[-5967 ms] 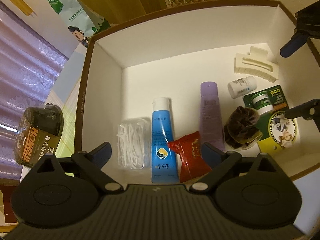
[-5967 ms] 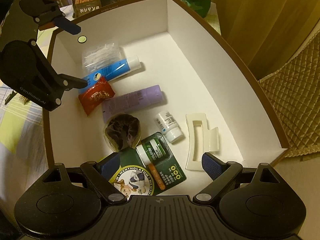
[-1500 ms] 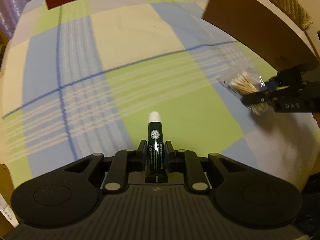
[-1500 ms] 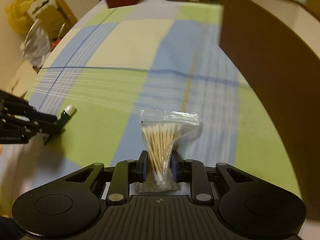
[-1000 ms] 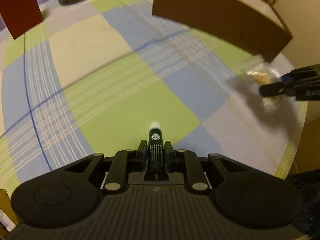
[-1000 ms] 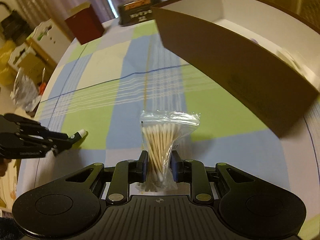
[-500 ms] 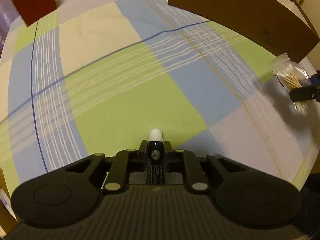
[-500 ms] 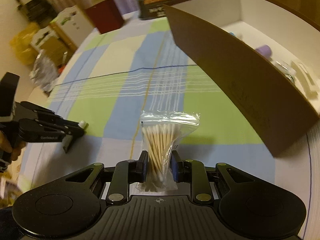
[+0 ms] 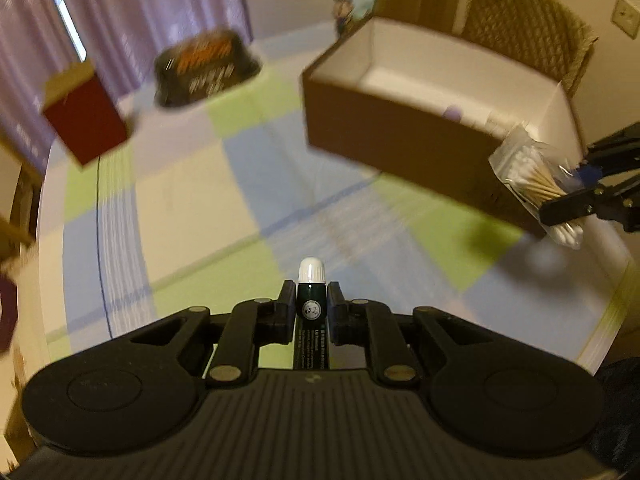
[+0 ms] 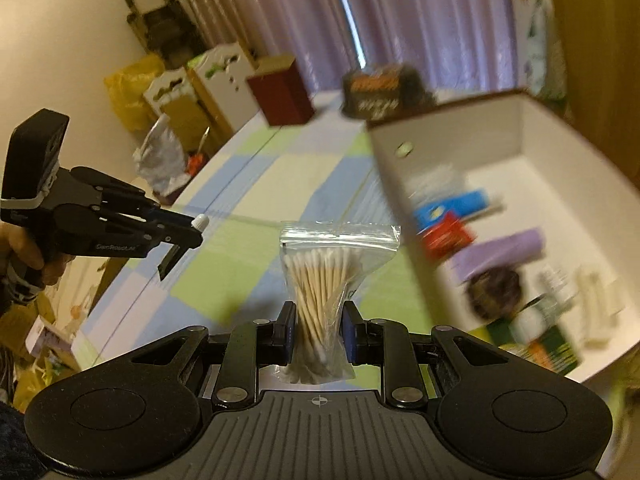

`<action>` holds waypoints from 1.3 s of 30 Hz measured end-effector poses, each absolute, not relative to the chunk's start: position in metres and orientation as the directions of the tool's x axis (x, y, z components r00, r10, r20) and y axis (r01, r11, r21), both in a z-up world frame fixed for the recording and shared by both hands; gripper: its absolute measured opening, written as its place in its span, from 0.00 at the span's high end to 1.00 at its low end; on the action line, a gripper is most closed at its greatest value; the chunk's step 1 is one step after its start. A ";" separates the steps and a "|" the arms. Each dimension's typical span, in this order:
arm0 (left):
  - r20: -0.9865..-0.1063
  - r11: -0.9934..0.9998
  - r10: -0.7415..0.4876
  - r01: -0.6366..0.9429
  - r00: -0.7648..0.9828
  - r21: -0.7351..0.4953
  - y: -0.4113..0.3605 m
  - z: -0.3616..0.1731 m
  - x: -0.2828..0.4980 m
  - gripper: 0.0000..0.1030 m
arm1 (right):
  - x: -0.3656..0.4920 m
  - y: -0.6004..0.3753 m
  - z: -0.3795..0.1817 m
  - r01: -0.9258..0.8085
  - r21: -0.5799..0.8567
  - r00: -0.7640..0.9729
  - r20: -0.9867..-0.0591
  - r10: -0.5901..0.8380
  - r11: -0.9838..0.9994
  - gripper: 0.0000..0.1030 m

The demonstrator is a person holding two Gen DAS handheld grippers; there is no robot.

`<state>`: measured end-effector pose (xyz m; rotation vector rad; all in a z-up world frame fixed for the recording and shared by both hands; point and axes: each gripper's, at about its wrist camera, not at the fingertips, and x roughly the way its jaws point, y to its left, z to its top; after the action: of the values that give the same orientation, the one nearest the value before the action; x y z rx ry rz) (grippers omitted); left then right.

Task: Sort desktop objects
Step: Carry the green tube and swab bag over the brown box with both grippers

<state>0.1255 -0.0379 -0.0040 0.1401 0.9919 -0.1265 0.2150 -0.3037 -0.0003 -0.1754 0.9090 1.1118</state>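
Observation:
My left gripper (image 9: 311, 300) is shut on a dark green lip balm tube (image 9: 311, 307) with a white cap, held above the checked tablecloth. A clear bag of cotton swabs (image 10: 325, 280) stands upright in my right gripper (image 10: 319, 330), which is shut on it. The same bag of cotton swabs (image 9: 536, 188) shows at the right of the left wrist view, near the box corner. The brown box (image 9: 400, 136) with white inside lies ahead; its wall (image 10: 416, 232) is right of the bag. Inside it are tubes, a red sachet and other items, blurred.
A dark red box (image 9: 86, 124) and a dark snack packet (image 9: 206, 68) stand at the table's far side. A wicker chair (image 9: 524, 24) is behind the brown box. Purple curtains and bags on the floor lie beyond the table. A hand (image 10: 24, 256) holds the left gripper.
Both grippers have lifted and tilted up, so the views now look across the table toward the box. The swab bag has moved closer to the box's open top.

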 end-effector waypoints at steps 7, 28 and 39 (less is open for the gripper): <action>-0.796 0.943 -0.152 0.326 0.587 0.061 -0.099 0.032 0.195 0.88 | 0.276 -0.348 0.016 -0.781 0.227 0.263 -0.726 0.635 0.582 0.78; -0.869 0.862 -0.215 0.505 0.445 0.046 -0.213 -0.033 0.388 0.88 | 0.417 -0.331 -0.040 -0.774 0.139 0.187 -0.882 0.434 0.617 0.78; -0.916 0.868 -0.175 0.496 0.362 0.030 -0.222 -0.080 0.420 0.88 | 0.448 -0.308 -0.063 -0.815 0.130 0.124 -0.913 0.389 0.565 0.78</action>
<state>0.4198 -0.2217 -0.0798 0.3261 1.1226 -0.4418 0.4479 -0.3079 -0.0631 -0.4582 1.1340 0.9237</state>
